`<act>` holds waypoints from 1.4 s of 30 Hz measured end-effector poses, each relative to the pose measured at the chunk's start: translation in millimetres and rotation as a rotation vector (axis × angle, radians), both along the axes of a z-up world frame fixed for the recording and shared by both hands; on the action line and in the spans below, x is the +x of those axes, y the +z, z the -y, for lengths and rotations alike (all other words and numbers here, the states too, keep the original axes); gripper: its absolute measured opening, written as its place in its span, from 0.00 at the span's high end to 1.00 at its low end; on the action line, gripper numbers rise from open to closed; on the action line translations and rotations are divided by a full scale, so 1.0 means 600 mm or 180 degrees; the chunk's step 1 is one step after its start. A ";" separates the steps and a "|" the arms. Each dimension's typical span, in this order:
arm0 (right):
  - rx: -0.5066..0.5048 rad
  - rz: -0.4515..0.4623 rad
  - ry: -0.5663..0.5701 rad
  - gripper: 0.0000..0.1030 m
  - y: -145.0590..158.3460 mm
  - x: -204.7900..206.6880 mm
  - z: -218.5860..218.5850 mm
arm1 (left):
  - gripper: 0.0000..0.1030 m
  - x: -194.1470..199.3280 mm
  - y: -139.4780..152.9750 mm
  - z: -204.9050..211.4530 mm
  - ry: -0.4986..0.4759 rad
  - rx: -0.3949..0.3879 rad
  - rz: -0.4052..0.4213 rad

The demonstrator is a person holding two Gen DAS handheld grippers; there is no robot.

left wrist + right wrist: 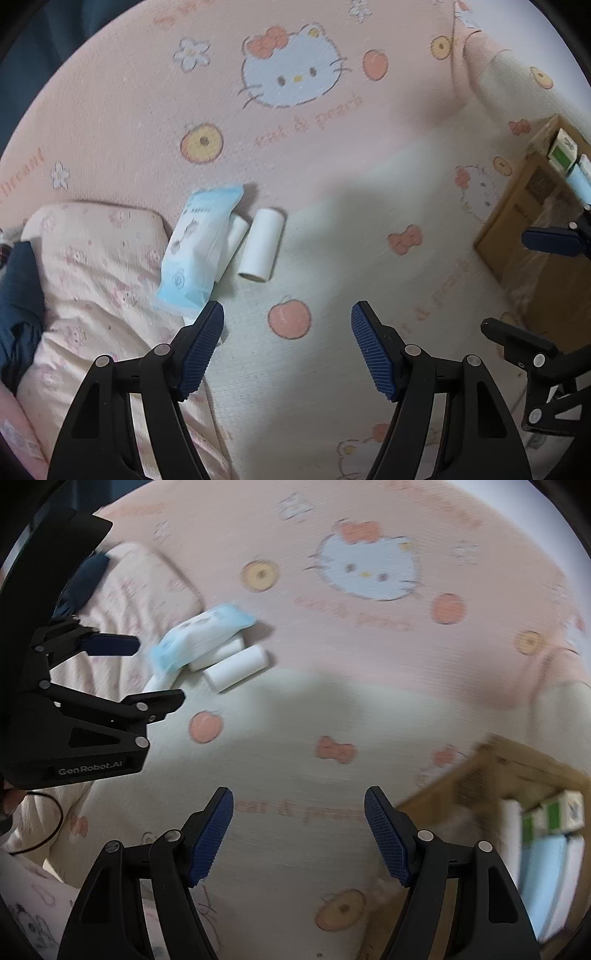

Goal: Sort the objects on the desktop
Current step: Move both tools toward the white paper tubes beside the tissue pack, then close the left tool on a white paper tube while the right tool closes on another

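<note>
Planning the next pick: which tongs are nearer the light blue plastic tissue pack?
Left. The left tongs sit just short of the light blue plastic tissue pack; the right tongs hang farther off, nearer the cardboard box.

Soft, dim indoor light, a broad grey shadow across the bedsheet (332, 229), motion blur, dark fisheye-curved corners.

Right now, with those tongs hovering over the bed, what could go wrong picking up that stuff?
The blue tissue pack lies partly on one white roll, so lifting it may send that roll rolling. The free roll is round and could slip from the open left tongs. The cardboard box already holds items, so space looks tight.
</note>
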State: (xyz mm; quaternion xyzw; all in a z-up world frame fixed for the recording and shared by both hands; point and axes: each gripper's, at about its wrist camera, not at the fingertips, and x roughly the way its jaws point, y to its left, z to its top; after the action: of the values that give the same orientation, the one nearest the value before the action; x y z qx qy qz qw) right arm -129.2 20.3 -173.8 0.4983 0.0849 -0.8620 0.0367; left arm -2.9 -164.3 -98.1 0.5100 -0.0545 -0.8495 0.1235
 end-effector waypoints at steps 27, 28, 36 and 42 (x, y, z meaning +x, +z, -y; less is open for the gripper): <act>-0.0694 -0.0582 0.0020 0.30 -0.123 -0.149 0.065 | 0.41 0.002 -0.121 0.218 0.0916 0.1811 -0.0691; -0.0708 -0.0583 -0.0006 0.30 -0.129 -0.148 0.062 | 0.40 -0.016 -0.124 0.217 0.0883 0.1806 -0.0645; -0.0767 -0.0487 -0.0286 0.30 -0.175 -0.148 0.030 | 0.39 -0.112 -0.168 0.212 0.0900 0.1785 -0.0309; -0.0809 -0.0580 -0.0318 0.30 -0.175 -0.151 0.011 | 0.39 -0.139 -0.170 0.221 0.1030 0.1389 -0.0402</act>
State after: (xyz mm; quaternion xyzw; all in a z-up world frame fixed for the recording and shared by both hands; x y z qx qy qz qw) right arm -219.8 13.6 -279.1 0.4130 -0.0467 -0.9082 0.0487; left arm -86.1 -296.6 -200.0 0.4727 0.2196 -0.8405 0.1480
